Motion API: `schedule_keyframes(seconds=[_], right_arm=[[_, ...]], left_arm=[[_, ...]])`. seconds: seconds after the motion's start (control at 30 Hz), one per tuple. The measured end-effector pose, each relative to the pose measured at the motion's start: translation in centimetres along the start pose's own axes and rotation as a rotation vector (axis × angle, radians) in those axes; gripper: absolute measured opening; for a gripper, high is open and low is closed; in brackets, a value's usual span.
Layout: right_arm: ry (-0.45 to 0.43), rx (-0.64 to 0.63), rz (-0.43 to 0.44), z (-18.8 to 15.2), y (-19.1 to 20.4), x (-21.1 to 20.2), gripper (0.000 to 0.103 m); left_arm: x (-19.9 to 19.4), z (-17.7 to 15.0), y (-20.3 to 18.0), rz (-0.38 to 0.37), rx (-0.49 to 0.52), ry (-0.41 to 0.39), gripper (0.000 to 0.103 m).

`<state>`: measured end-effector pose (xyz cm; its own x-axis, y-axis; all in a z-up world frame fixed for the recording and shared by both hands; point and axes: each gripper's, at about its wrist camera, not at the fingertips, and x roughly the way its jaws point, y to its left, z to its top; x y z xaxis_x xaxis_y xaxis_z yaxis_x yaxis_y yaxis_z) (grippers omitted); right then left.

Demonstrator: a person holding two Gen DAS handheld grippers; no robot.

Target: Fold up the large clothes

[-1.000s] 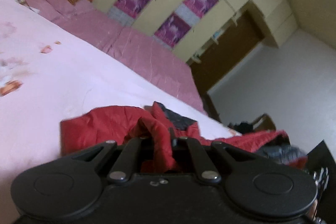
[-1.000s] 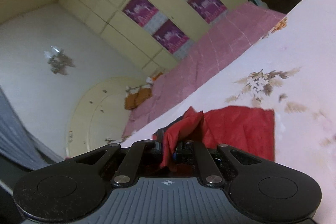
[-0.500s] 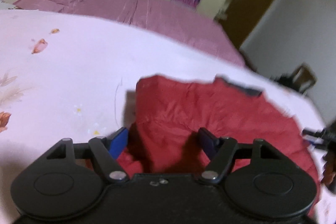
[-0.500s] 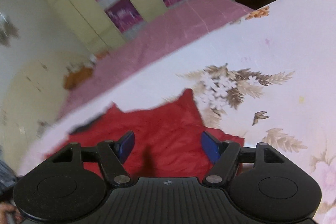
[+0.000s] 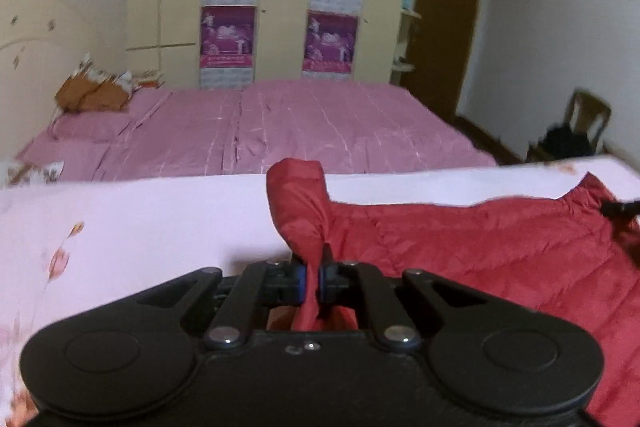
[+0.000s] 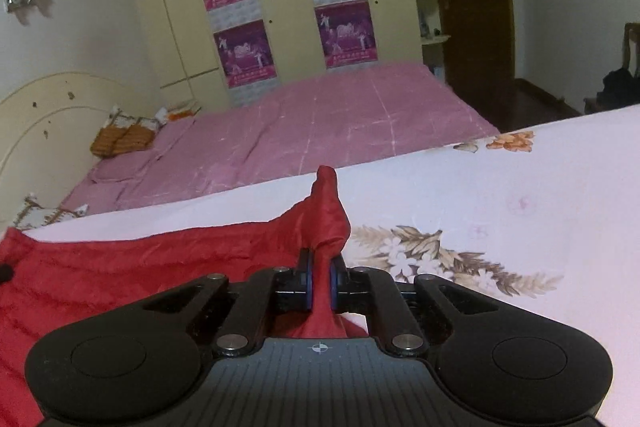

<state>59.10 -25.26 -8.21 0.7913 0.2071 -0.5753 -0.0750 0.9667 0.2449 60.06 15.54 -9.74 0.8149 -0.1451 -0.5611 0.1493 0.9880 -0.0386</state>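
Note:
A red padded jacket point(image 5: 460, 247) lies spread on the pale floral bedsheet point(image 5: 140, 219). My left gripper point(image 5: 312, 267) grips its left corner, the jaws closing tight, and a bunch of red fabric sticks up past the blue pads. In the right wrist view the jacket point(image 6: 140, 267) stretches off to the left over the sheet point(image 6: 500, 207). My right gripper point(image 6: 320, 259) pinches the jacket's right corner the same way, jaws closing hard on the cloth, with a twist of fabric rising between the pads.
Beyond the sheet is a bed with a pink cover point(image 5: 300, 123) and orange pillows point(image 5: 92, 95) at its head. A cream wardrobe with purple posters point(image 5: 232, 39) lines the far wall. A wooden chair point(image 5: 580, 123) holding something dark stands at the right beside a brown door point(image 5: 444, 27).
Both grippers let go of the bunched jacket, opened over it as it lay on the sheet, then shut again on its left and right corners. Both views have rolled level.

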Motion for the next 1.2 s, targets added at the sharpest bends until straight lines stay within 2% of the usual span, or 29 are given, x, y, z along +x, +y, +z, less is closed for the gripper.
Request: schedule_keyframes(seconds=[0.07, 0.13, 0.17, 0.23, 0.3, 0.37, 0.4, 0.43, 0.47, 0.5, 0.53, 0.57, 0.6, 0.63, 0.67, 0.7, 0.77, 0.8, 0.83, 0.93, 1.0, 1.03, 1.1, 1.2], right_arm=[[0.046, -0.018, -0.041, -0.7, -0.2, 1.6, 0.007], [0.140, -0.030, -0.086, -2.1, -0.6, 3.6, 0.007], [0.156, -0.030, -0.092, -2.9, -0.8, 4.1, 0.007], [0.114, -0.035, -0.097, -3.8, -0.8, 4.0, 0.007], [0.105, -0.029, -0.100, -4.0, -1.0, 4.2, 0.007], [0.116, -0.028, -0.099, -4.0, -1.1, 4.2, 0.007], [0.126, -0.027, -0.096, -3.8, -1.1, 4.2, 0.008], [0.144, -0.021, -0.095, -3.5, -1.2, 4.2, 0.008], [0.155, -0.018, -0.108, -3.0, -1.1, 3.8, 0.027], [0.142, -0.021, -0.150, -2.5, -1.0, 2.7, 0.074], [0.088, -0.023, -0.181, -2.1, -0.9, 1.4, 0.092], [0.014, -0.030, -0.160, -2.1, -1.1, -0.4, 0.096], [-0.004, -0.040, -0.130, -1.9, -0.9, -1.7, 0.095], [-0.001, -0.061, -0.106, -2.0, -0.7, -2.8, 0.088], [0.007, -0.098, -0.076, -2.4, -0.2, -4.1, 0.061], [0.006, -0.118, -0.055, -2.9, 0.2, -5.2, 0.047], [-0.008, -0.132, 0.008, -4.4, 1.1, -7.5, 0.047], [-0.016, -0.139, 0.029, -5.3, 1.7, -8.6, 0.047], [-0.029, -0.141, 0.045, -6.4, 2.3, -9.9, 0.047], [-0.054, -0.139, 0.059, -9.3, 3.7, -12.8, 0.047], [-0.030, -0.135, 0.083, -11.4, 4.6, -13.7, 0.026], [0.001, -0.148, 0.073, -12.4, 5.0, -13.4, 0.025], [0.071, -0.174, 0.003, -14.0, 5.0, -10.9, 0.025], [0.062, -0.149, -0.041, -14.1, 4.4, -8.8, 0.024]], left_arm=[[1.7, 0.0, -0.5, 0.031, 0.035, 0.059, 0.006], [3.4, -1.1, -0.7, 0.046, 0.059, 0.119, 0.006], [4.0, -1.9, -1.2, 0.056, 0.084, 0.140, 0.006], [3.9, -3.0, -2.6, 0.101, 0.166, 0.109, 0.006], [3.4, -3.3, -2.6, 0.110, 0.161, 0.105, 0.006], [3.3, -2.9, -2.2, 0.082, 0.135, 0.120, 0.007], [2.8, -2.7, -2.1, 0.071, 0.125, 0.130, 0.011], [2.3, -2.3, -1.7, 0.082, 0.117, 0.138, 0.026], [1.5, -2.1, -1.7, 0.113, 0.110, 0.129, 0.046], [-0.1, -1.8, -1.4, 0.127, 0.105, 0.093, 0.054], [-1.7, -1.7, -1.3, 0.136, 0.094, 0.052, 0.067], [-3.7, -1.7, -1.1, 0.144, 0.079, 0.016, 0.067], [-5.6, -1.8, -1.1, 0.133, 0.064, -0.008, 0.067], [-7.4, -2.1, -1.4, 0.111, 0.043, -0.028, 0.064], [-9.0, -2.5, -2.1, 0.087, 0.028, -0.039, 0.059], [-10.5, -3.1, -3.2, 0.058, 0.030, -0.048, 0.056], [-13.5, -5.1, -5.7, 0.031, 0.026, -0.067, 0.037], [-14.5, -6.0, -6.6, 0.018, 0.008, -0.071, 0.032], [-16.0, -7.5, -7.6, 0.008, -0.020, -0.079, 0.020], [-17.7, -10.6, -10.2, -0.012, -0.025, -0.087, 0.021], [-16.4, -11.9, -11.1, -0.017, 0.009, -0.030, 0.022], [-15.7, -12.7, -11.5, 0.006, 0.045, -0.003, 0.022], [-14.2, -13.8, -10.9, 0.022, 0.021, 0.035, 0.019], [-13.7, -14.0, -11.0, 0.072, 0.060, 0.020, 0.019]])
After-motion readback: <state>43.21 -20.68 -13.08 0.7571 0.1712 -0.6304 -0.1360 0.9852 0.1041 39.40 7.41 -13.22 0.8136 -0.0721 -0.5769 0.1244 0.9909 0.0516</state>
